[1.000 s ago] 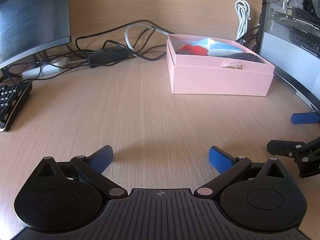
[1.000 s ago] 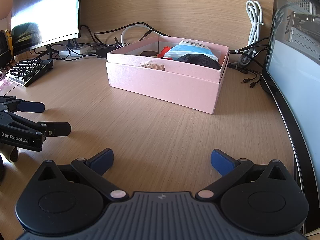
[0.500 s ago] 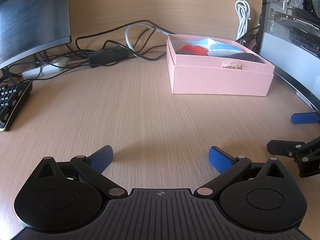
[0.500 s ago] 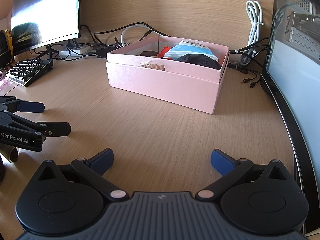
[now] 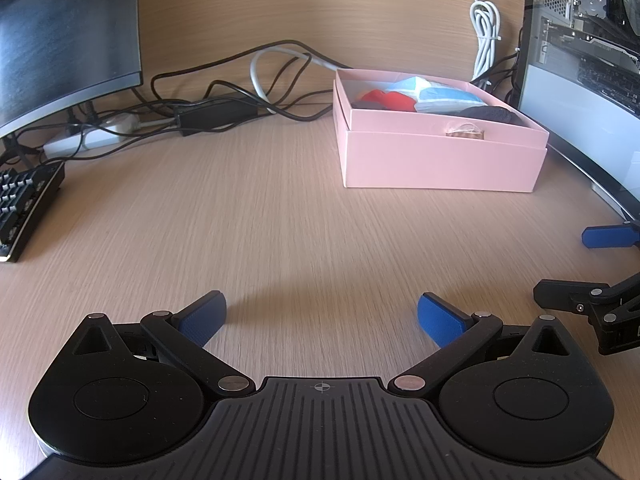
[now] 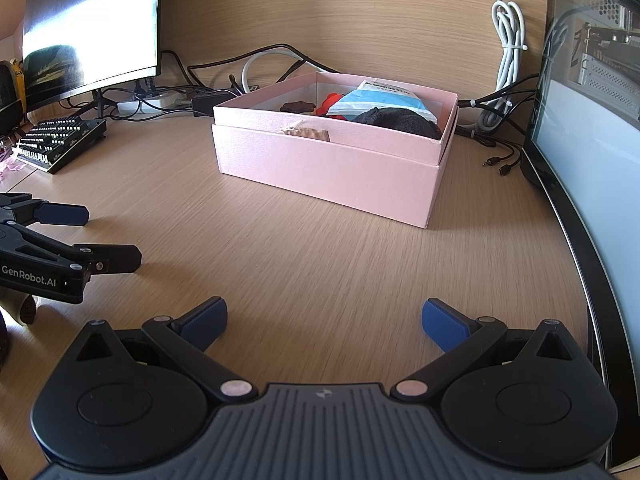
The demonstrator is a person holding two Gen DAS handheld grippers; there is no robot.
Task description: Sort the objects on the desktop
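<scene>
Both grippers hover low over the pale wood-grain tabletop point(image 5: 280, 220) with their blue-padded jaws spread wide and nothing between them: the left gripper point(image 5: 322, 314) sits well short of the open pink cardboard box point(image 5: 440, 160), and the right gripper point(image 6: 324, 318) faces the same box from its other side. The box stands towards the back of the tabletop and holds a red item point(image 5: 390, 100), a blue-and-white plastic packet point(image 6: 380, 98), a dark knitted bundle point(image 6: 400, 122) and a small brown flower-shaped piece point(image 6: 298, 107). A black keyboard point(image 6: 60, 142) lies far to the left, below a dark curved monitor point(image 5: 60, 40), with tangled black cables point(image 5: 224, 96) behind.
</scene>
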